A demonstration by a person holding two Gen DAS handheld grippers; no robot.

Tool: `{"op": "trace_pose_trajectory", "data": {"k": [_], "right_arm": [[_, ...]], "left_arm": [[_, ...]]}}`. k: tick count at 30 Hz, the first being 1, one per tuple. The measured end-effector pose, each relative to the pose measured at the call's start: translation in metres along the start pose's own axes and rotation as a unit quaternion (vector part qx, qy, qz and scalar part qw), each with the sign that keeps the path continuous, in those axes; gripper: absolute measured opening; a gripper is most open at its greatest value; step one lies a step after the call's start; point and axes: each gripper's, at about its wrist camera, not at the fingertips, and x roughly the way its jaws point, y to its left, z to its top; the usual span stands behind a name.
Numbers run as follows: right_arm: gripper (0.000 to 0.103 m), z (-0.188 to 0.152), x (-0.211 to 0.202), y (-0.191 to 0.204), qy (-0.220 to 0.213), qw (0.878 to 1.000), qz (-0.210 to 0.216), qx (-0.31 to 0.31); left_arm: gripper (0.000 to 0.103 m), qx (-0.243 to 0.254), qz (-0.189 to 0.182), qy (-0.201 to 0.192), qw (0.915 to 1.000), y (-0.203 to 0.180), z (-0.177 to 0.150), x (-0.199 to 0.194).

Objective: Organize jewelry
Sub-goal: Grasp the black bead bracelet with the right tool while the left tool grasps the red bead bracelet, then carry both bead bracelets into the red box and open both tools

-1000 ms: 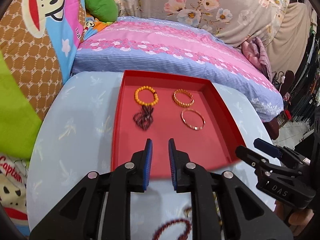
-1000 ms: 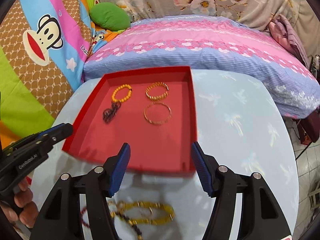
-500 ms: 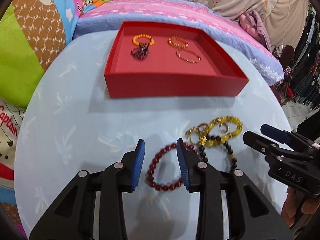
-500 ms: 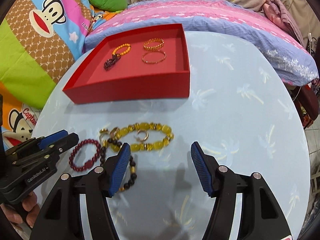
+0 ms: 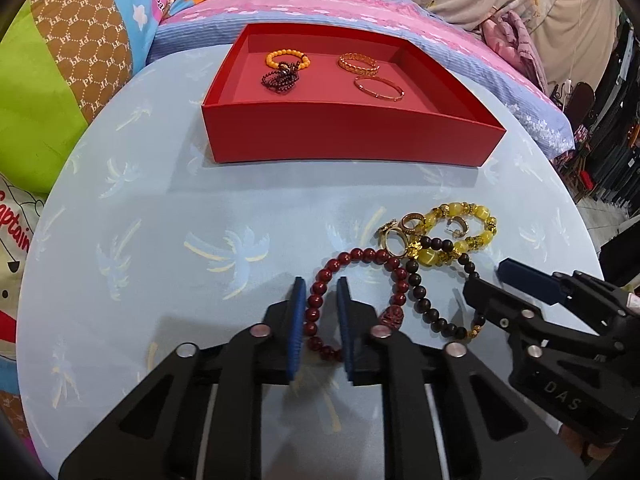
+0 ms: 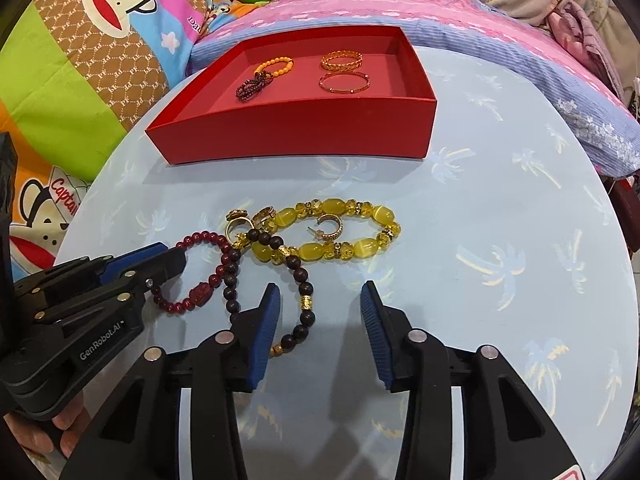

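A red tray (image 5: 344, 136) (image 6: 288, 136) at the far side of the table holds an orange bead bracelet (image 5: 288, 58), a dark beaded piece (image 5: 280, 78) and two gold bangles (image 5: 378, 88). Loose jewelry lies nearer: a dark red bead bracelet (image 5: 360, 258) (image 6: 208, 240), a black bead bracelet (image 5: 424, 300) (image 6: 304, 288), a yellow bead bracelet (image 5: 464, 236) (image 6: 332, 228) and gold rings (image 5: 396, 236). My left gripper (image 5: 320, 300) (image 6: 160, 258) is open, its fingers straddling the red bracelet's left side. My right gripper (image 6: 320, 304) (image 5: 486, 280) is open over the black bracelet's near end.
The round table has a light blue palm-print cloth (image 5: 180, 220). A bed with a pink and blue cover (image 5: 320, 8) lies behind it. Colourful monkey-print cushions (image 6: 100, 20) stand at the left. A chair and dark items (image 5: 600, 120) are at the right.
Both grippers pulled back from above the tray and came down to the loose jewelry. The left fingers now straddle the red bracelet's side; the right hovers over the black bracelet.
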Motion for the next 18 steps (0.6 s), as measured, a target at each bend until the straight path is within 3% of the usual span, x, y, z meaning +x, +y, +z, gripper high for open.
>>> {"op": "trace_pose_trajectory", "data": {"k": [2,5,7,18], "right_arm": [[0.036,0.000,0.001,0.002,-0.001,1.000,-0.002,-0.003],[0.024,0.000,0.003,0.004,-0.003,1.000,-0.004,-0.010],[0.007,0.001,0.004,0.005,-0.002,1.000,-0.002,-0.010],[0.008,0.011,-0.024,-0.003,-0.028,0.999,0.021,0.010]], "left_arm": [[0.009,-0.003,-0.004,0.002,1.0000,0.000,0.000,0.000],[0.008,-0.002,-0.008,0.003,1.0000,-0.001,0.000,-0.001],[0.007,-0.002,-0.012,0.004,0.9999,-0.002,0.000,-0.002],[0.007,0.001,-0.042,-0.019,0.9989,-0.009,0.016,-0.031]]}}
